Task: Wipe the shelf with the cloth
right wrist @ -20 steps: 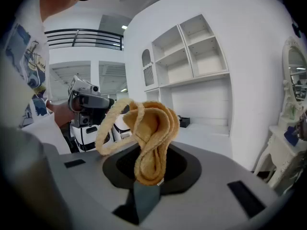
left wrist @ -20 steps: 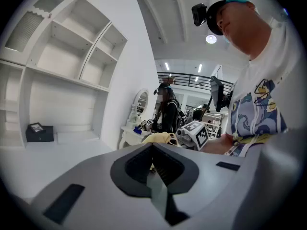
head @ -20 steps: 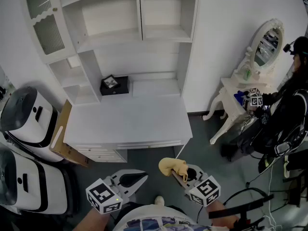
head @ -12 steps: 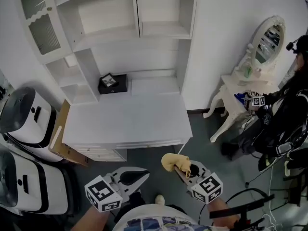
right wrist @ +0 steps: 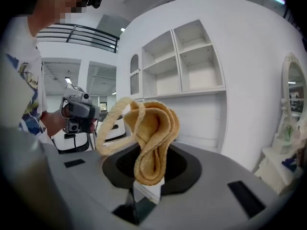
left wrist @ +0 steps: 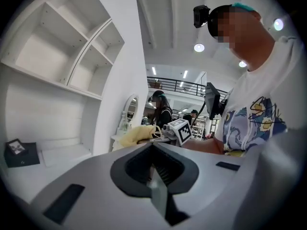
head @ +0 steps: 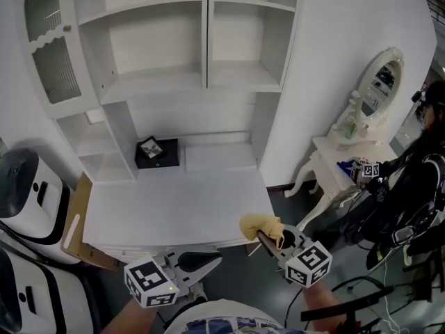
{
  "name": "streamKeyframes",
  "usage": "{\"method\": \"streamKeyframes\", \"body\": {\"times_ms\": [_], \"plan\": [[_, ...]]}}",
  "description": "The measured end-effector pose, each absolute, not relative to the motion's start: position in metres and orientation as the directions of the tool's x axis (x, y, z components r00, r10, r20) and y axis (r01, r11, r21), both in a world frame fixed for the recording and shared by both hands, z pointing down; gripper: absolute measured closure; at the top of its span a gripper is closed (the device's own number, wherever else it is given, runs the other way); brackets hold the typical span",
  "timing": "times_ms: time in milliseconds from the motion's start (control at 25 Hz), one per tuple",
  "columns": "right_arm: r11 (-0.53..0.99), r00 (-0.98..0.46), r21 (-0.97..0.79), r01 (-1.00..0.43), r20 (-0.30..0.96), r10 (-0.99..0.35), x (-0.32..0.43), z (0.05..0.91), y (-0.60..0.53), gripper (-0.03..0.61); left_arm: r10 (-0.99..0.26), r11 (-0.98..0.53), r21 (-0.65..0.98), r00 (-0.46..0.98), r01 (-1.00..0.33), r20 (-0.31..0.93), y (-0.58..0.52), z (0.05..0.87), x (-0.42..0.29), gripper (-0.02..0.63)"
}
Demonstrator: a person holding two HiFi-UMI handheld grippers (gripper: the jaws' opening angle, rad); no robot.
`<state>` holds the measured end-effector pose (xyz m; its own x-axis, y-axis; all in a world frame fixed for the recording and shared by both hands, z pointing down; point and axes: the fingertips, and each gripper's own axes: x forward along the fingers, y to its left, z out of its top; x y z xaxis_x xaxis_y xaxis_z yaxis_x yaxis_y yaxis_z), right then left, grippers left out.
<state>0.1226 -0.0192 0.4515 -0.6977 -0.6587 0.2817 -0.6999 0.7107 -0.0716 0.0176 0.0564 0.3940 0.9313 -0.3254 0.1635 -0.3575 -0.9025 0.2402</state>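
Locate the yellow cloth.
Head view, lower right of centre: the yellow cloth is pinched in the right claw, just off the front right corner of the white desk.

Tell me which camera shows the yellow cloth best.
The right gripper view: the cloth fills the middle, pinched between the jaws. The head view shows a small yellow bunch at the right gripper; the left gripper view shows it small and distant.

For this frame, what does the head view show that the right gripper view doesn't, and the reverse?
Head view only: the black box on the desk and the cardboard beside it. Right gripper view only: the right gripper shut on the folded end of the yellow cloth, and a balcony railing. Both: the cloth, the white shelf unit, the oval mirror, the left gripper.
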Motion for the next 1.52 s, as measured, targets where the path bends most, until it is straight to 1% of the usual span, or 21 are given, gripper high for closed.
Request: {"method": "streamKeyframes", "body": {"times_ms": [240, 440, 520, 680, 840, 1040, 1240, 1520], "plan": [[0.676, -0.666, 0.044, -0.736, 0.139, -0.733, 0.101, 0.370, -0.121, 0.483, -0.254, -0.946, 0.174, 0.959, -0.274, 0.128, 0.005, 0.366, -0.009, 0.600], [0.619, -0.627, 0.126, -0.775, -0.023, -0.779, 0.084, 0.289, -0.189, 0.482, -0.204, -0.964, 0.155, 0.974, -0.217, 0.097, -0.019, 0.349, -0.032, 0.600], [0.601, -0.614, 0.141, -0.787, -0.085, -0.785, 0.078, 0.260, -0.211, 0.482, -0.197, -0.966, 0.153, 0.976, -0.208, 0.088, -0.030, 0.345, -0.037, 0.600], [0.580, -0.607, 0.185, -0.793, -0.166, -0.777, 0.069, 0.206, -0.247, 0.483, -0.181, -0.970, 0.153, 0.981, -0.189, 0.066, -0.041, 0.334, -0.040, 0.600], [0.587, -0.633, 0.239, -0.773, -0.244, -0.735, 0.055, 0.148, -0.281, 0.483, -0.202, -0.966, 0.154, 0.977, -0.210, 0.061, -0.059, 0.323, -0.039, 0.600], [0.611, -0.676, 0.289, -0.737, -0.313, -0.667, 0.030, 0.090, -0.323, 0.482, -0.235, -0.959, 0.151, 0.971, -0.240, 0.049, -0.078, 0.309, -0.032, 0.600], [0.621, -0.707, 0.337, -0.707, -0.333, -0.624, 0.005, 0.054, -0.362, 0.482, -0.270, -0.952, 0.137, 0.962, -0.274, 0.046, -0.092, 0.299, -0.025, 0.600], [0.688, -0.751, 0.309, -0.656, -0.357, -0.556, -0.018, 0.027, -0.394, 0.482, -0.329, -0.932, 0.143, 0.943, -0.333, 0.052, -0.108, 0.298, -0.013, 0.600]]}}
